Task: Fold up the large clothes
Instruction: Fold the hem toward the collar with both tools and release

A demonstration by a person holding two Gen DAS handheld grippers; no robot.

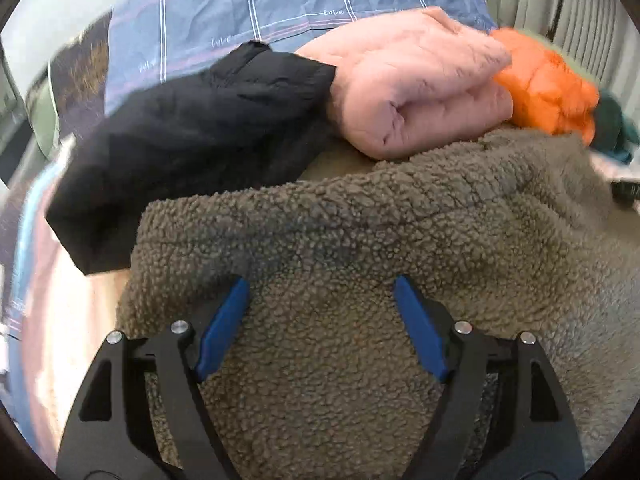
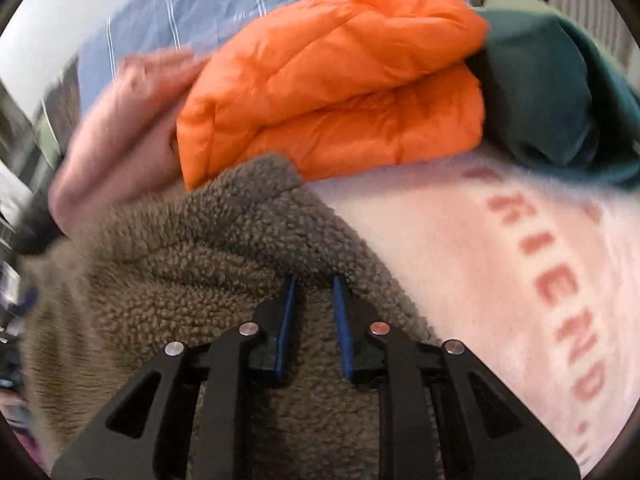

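While the left gripper [image 1: 322,294] hangs spread wide over the brown fleece garment [image 1: 360,260], nothing gripped, right gripper [image 2: 314,292] nearly closed, pinching fleece, folded pink jacket [image 1: 420,88], orange jacket [image 2: 332,92] beyond, on the bed's checked sheet [image 1: 248,0].

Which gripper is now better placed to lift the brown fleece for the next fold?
Probably the right gripper: its jaws are nearly shut at the brown fleece edge. The left gripper is open above the fleece.
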